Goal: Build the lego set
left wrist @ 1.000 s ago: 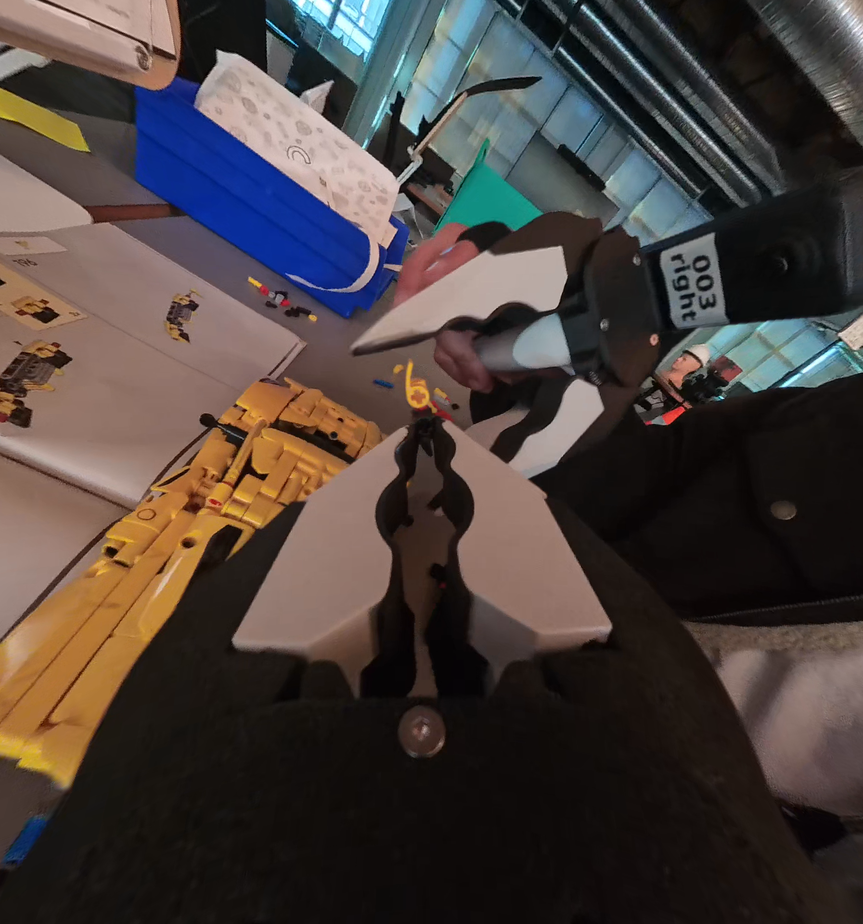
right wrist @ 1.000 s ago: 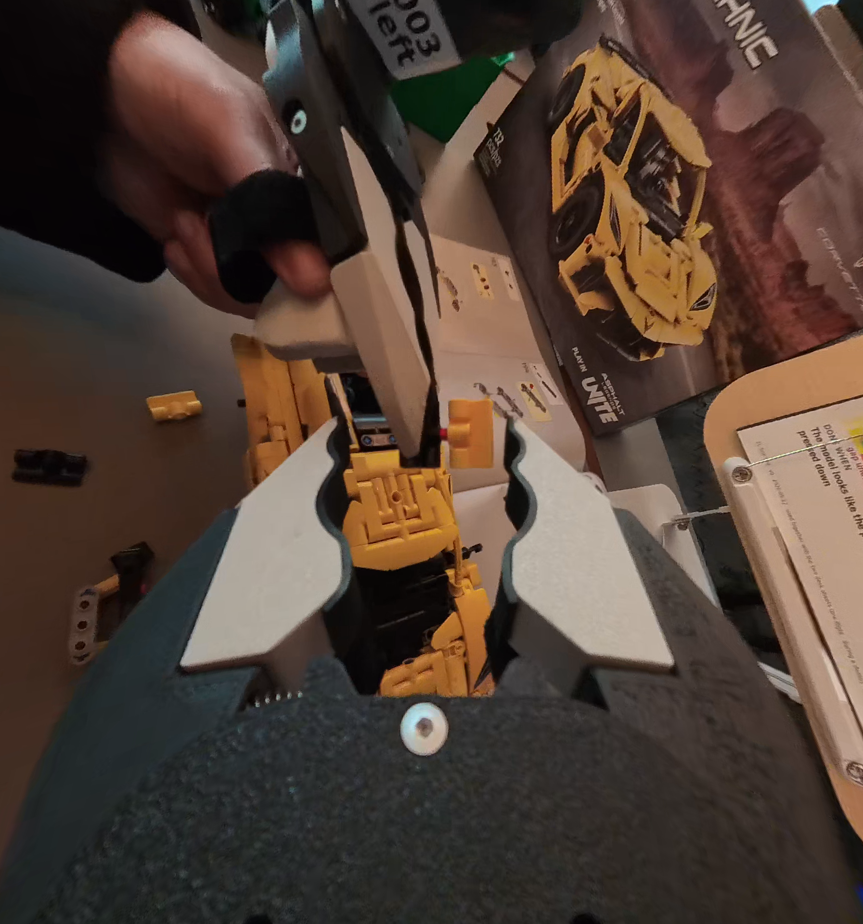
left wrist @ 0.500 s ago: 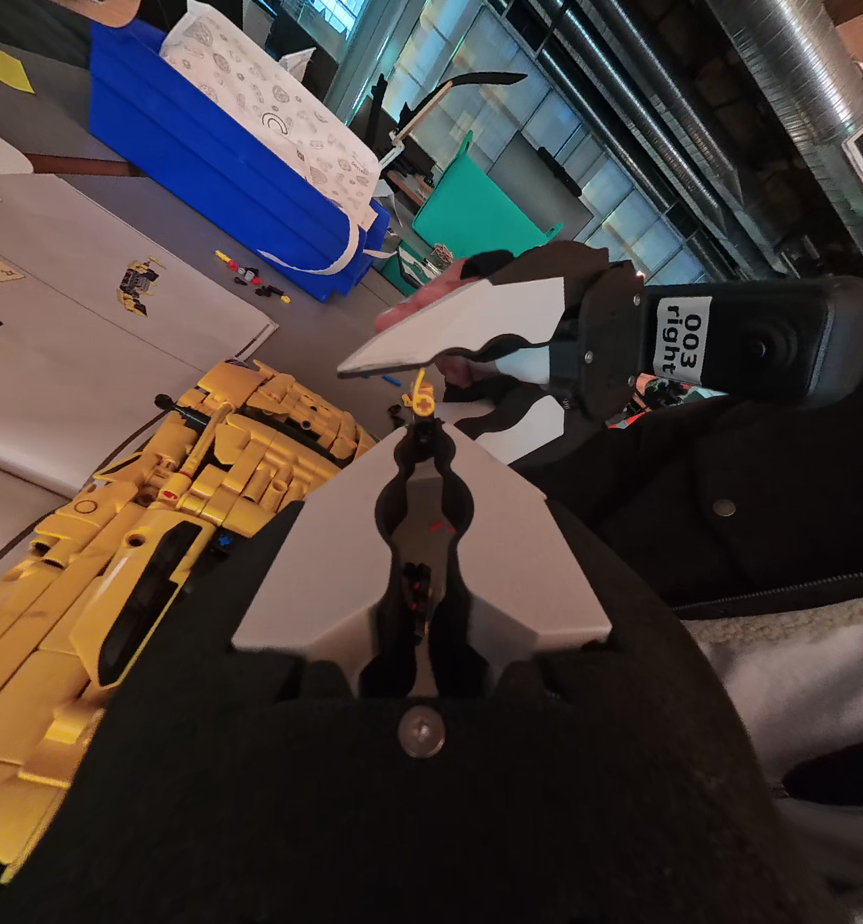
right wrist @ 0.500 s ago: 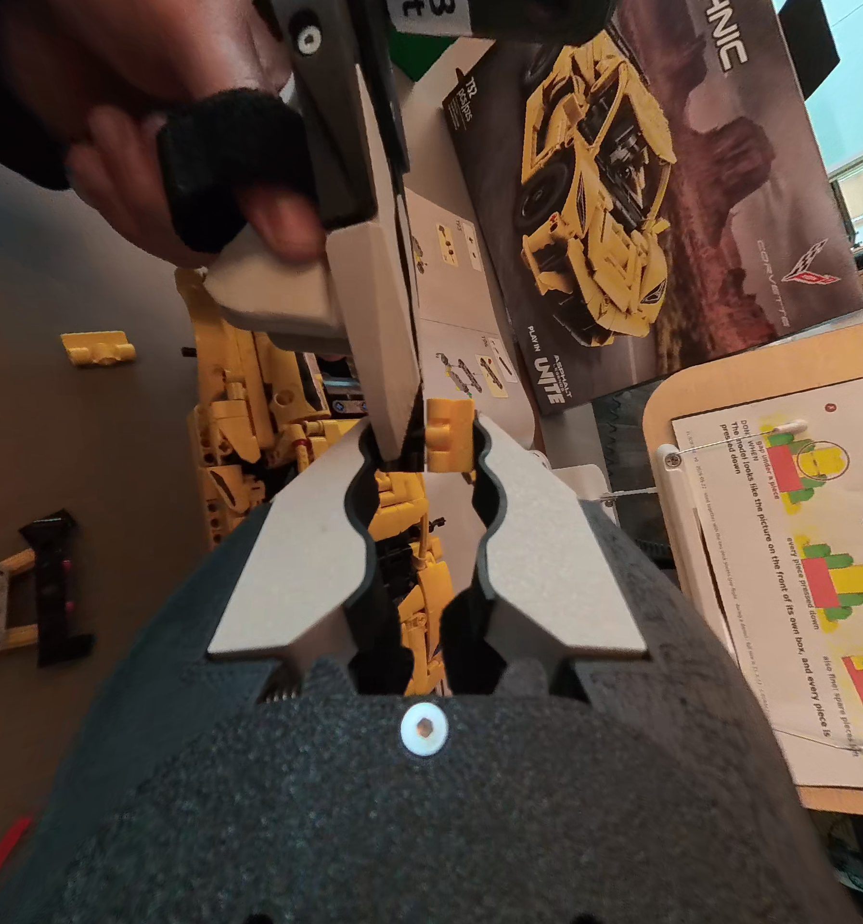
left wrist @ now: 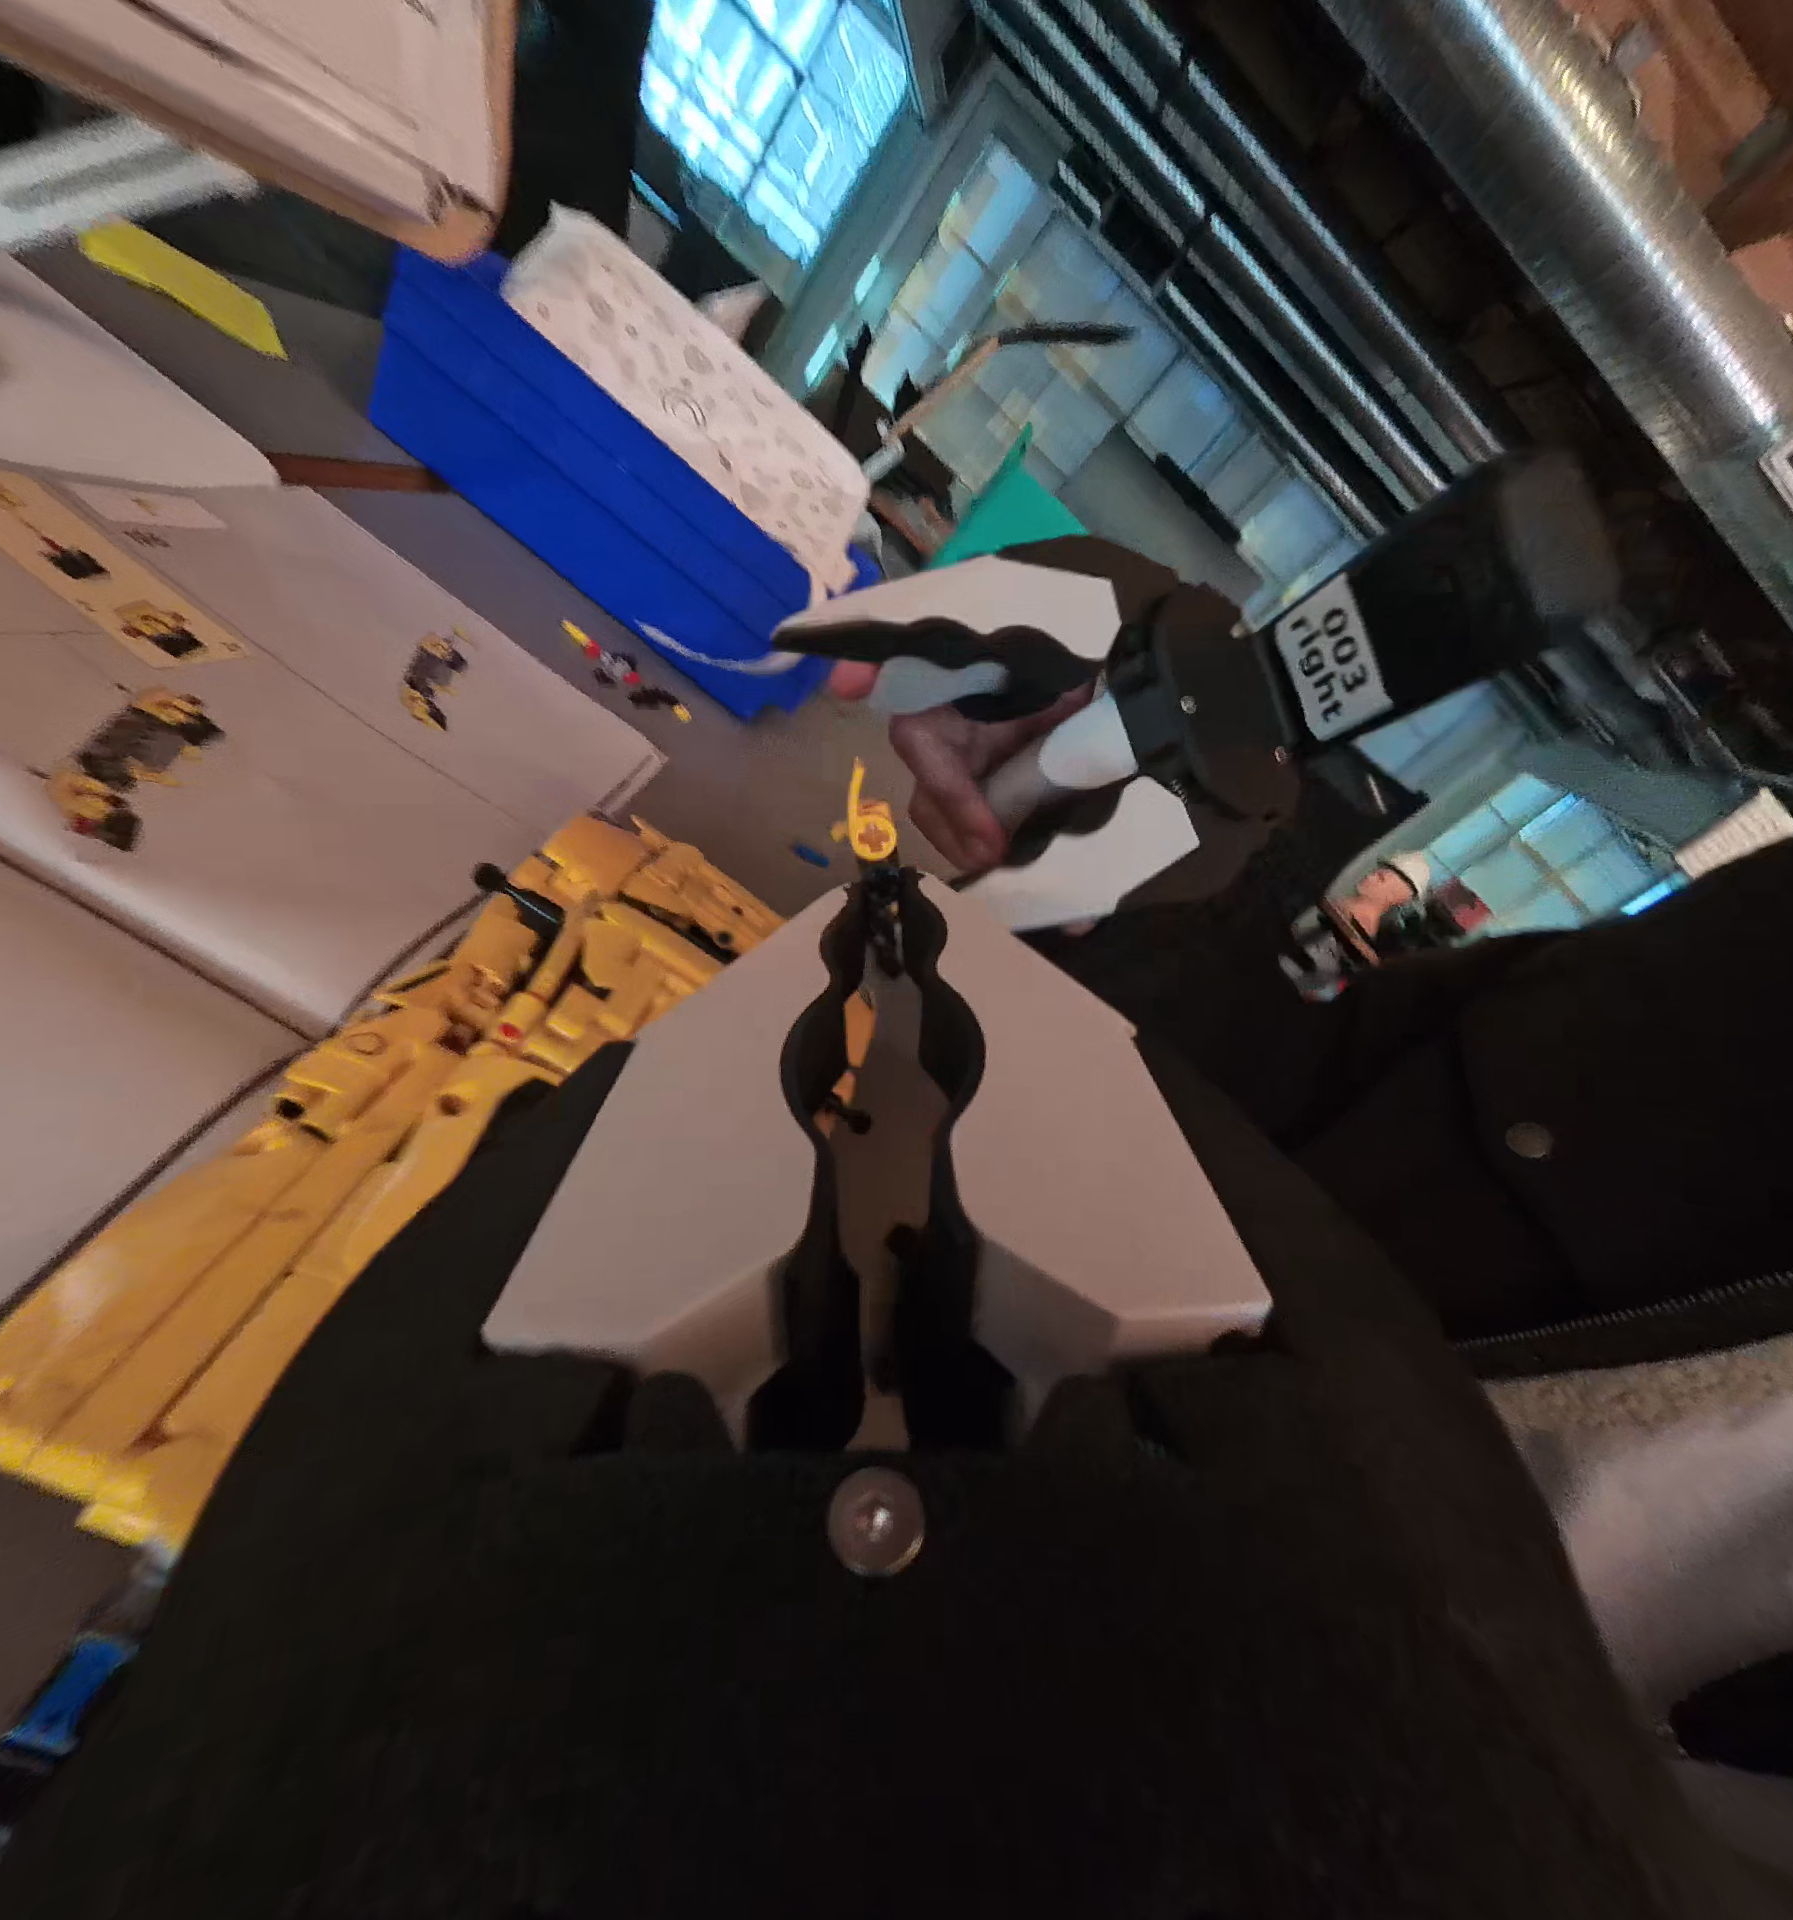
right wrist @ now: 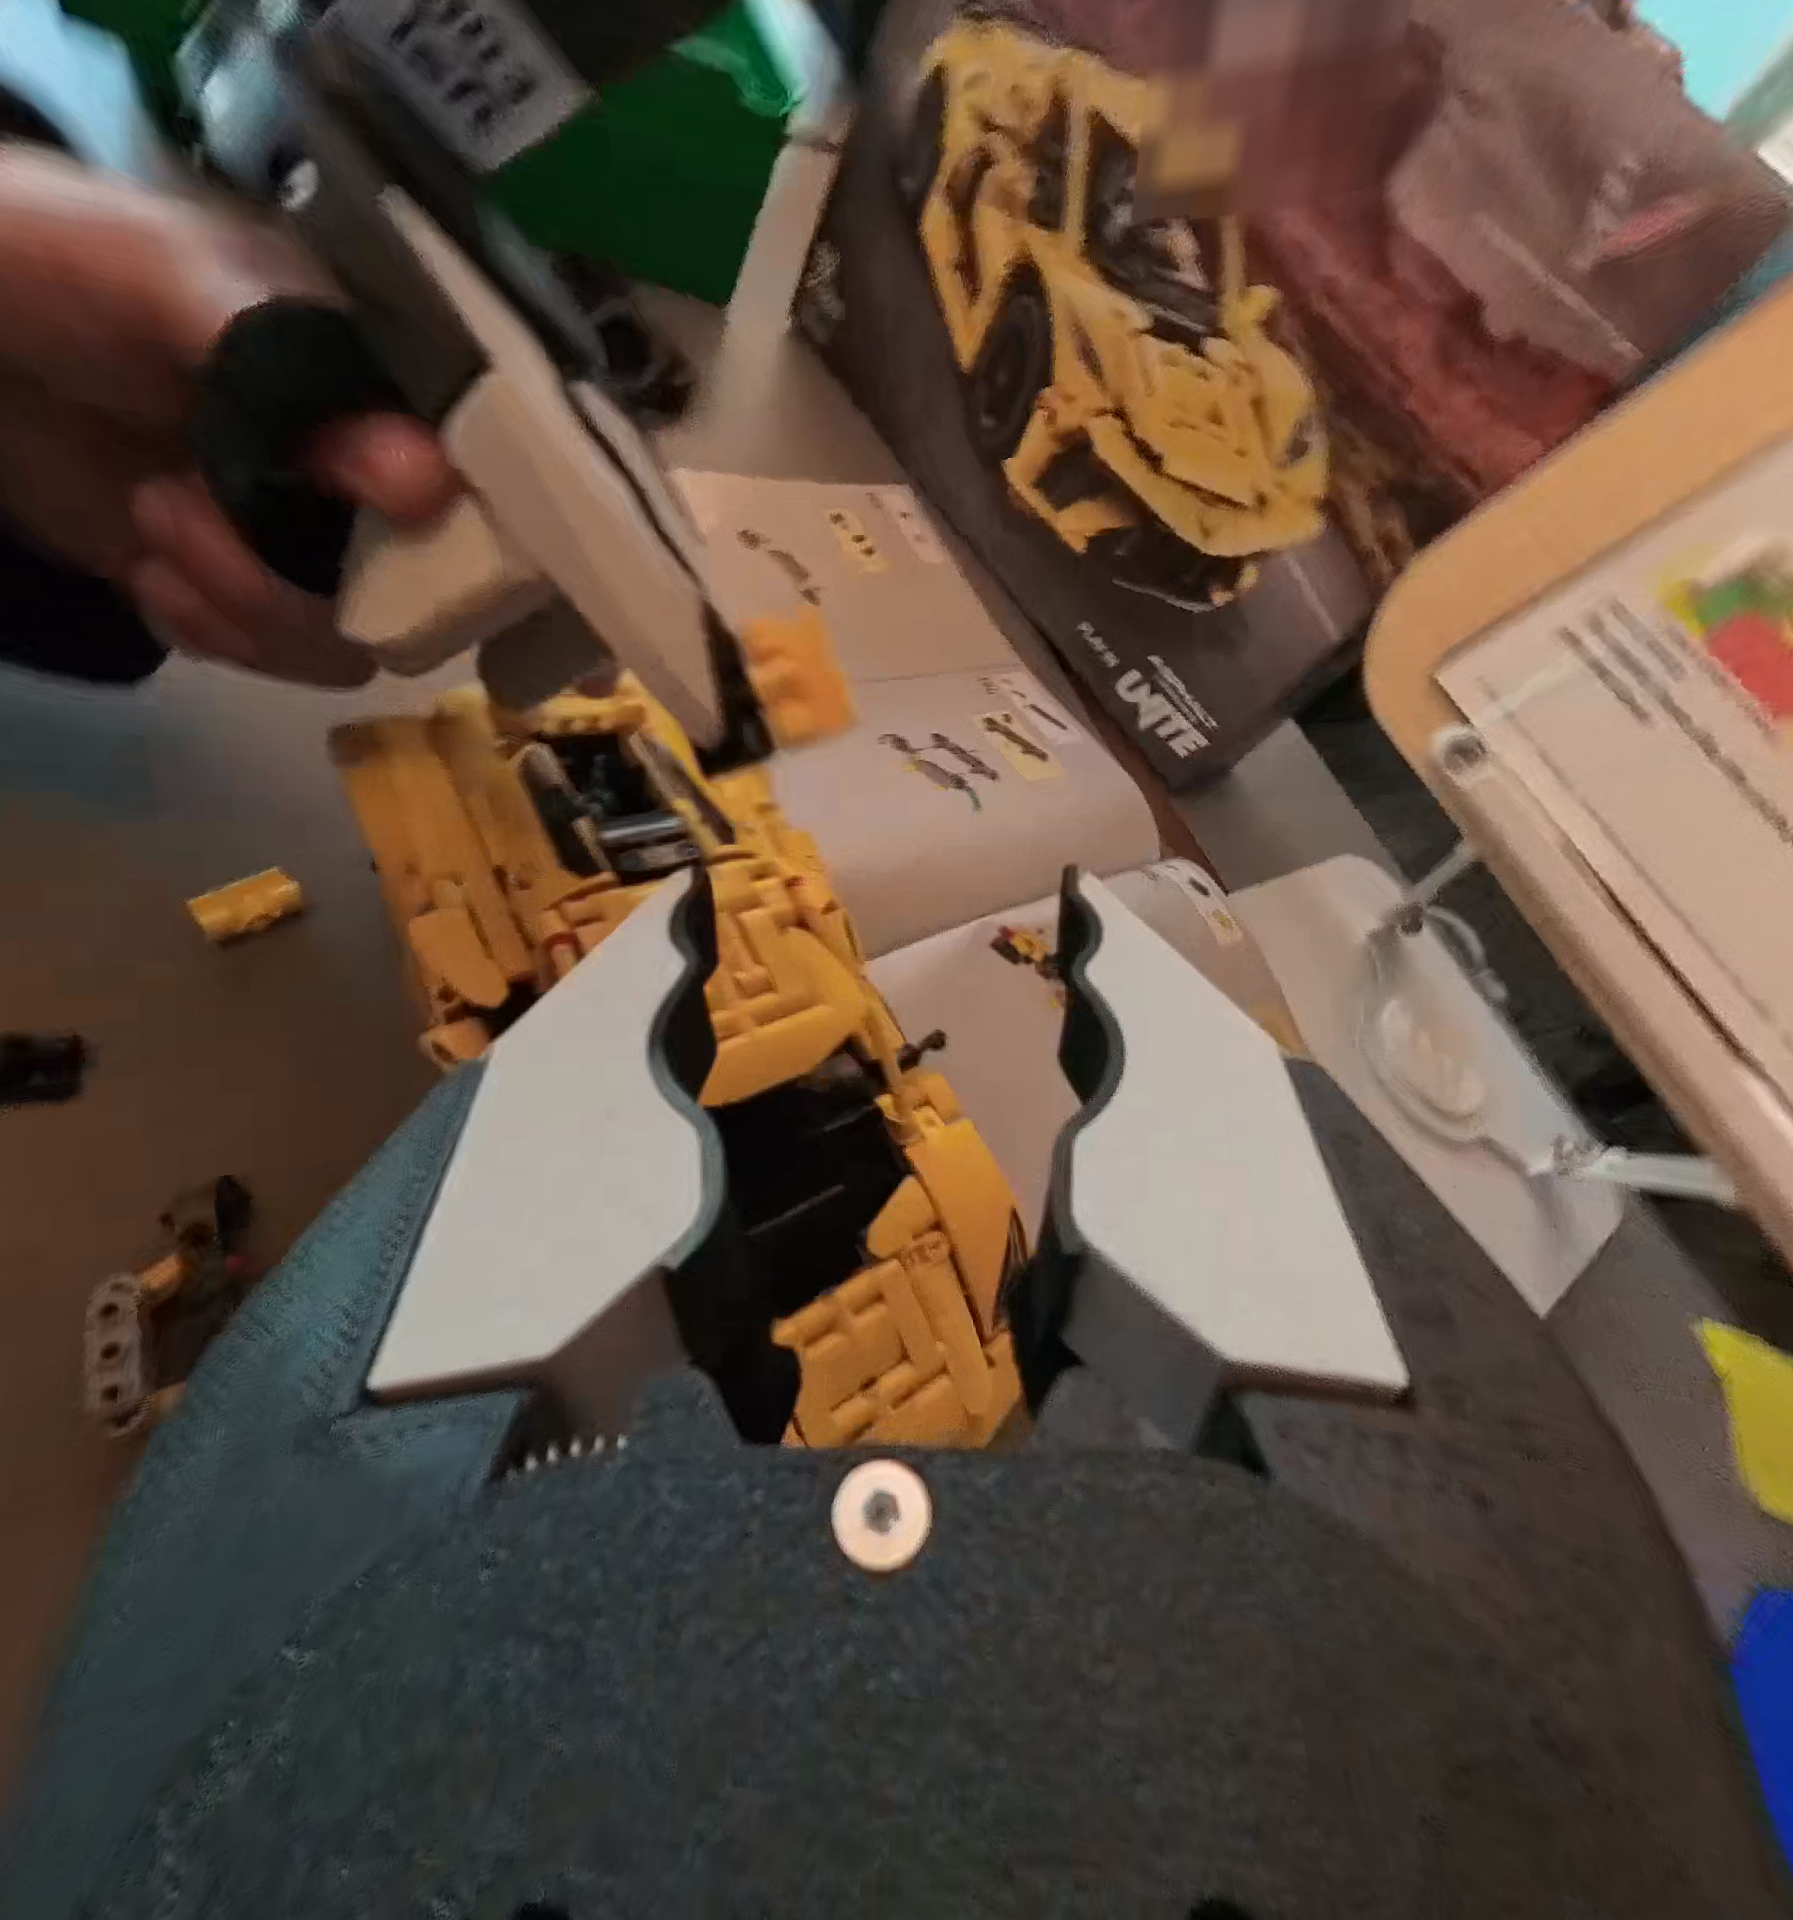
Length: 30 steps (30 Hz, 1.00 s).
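Lego car (right wrist: 601, 894), yellow and part-built, lies on the grey table (right wrist: 144, 790) just beside the open instruction booklet (left wrist: 279, 748). Above the car, the left gripper (left wrist: 879, 891) pinches a small yellow piece (left wrist: 868, 831) at its fingertips. The right gripper (right wrist: 887, 904) hangs over the car too, jaws spread wide and holding nothing. Behind the booklet stands the set's box (right wrist: 1235, 364).
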Each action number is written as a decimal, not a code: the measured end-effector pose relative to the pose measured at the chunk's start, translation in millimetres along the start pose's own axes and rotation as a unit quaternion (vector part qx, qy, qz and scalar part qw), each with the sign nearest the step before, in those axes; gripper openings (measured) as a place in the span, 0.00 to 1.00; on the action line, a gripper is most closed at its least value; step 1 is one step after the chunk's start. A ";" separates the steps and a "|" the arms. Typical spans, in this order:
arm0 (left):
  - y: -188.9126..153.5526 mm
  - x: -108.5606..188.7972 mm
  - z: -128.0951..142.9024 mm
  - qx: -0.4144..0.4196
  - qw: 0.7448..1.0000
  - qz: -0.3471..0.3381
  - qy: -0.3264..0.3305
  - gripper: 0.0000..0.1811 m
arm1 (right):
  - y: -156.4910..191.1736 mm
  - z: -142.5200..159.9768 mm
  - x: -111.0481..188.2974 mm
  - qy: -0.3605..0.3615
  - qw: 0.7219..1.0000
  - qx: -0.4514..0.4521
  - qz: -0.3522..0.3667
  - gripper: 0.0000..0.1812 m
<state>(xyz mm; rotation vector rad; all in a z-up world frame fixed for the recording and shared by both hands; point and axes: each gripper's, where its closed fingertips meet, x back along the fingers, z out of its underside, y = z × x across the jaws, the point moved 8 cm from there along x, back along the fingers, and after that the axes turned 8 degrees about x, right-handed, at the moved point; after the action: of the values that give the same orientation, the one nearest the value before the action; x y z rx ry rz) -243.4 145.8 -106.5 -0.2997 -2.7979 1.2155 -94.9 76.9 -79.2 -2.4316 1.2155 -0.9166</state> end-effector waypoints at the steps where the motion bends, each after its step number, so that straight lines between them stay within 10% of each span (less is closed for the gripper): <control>1: 0.8 3.4 -3.4 -0.002 1.000 0.000 -0.021 0.03 | -11.6 6.5 4.3 -0.006 0.999 -0.041 0.008 0.35; 10: 4.3 16.6 -14.1 -0.017 0.996 -0.009 -0.093 0.03 | -78.7 90.3 16.5 0.018 0.942 -0.304 0.139 0.20; 25: 0.8 11.0 -12.0 0.020 0.995 0.025 -0.093 0.03 | -60.2 84.0 -0.9 0.053 0.961 -0.242 0.120 0.13; 30: 0.1 9.0 -10.5 0.029 0.996 0.025 -0.080 0.03 | -38.7 46.1 4.5 -0.079 0.982 -0.170 0.012 0.16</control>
<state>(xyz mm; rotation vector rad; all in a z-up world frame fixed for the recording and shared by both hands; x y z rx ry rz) -250.6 155.3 -99.5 -0.2815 -2.8974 1.3888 -39.2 95.2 -93.3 -2.6805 1.4360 -0.5291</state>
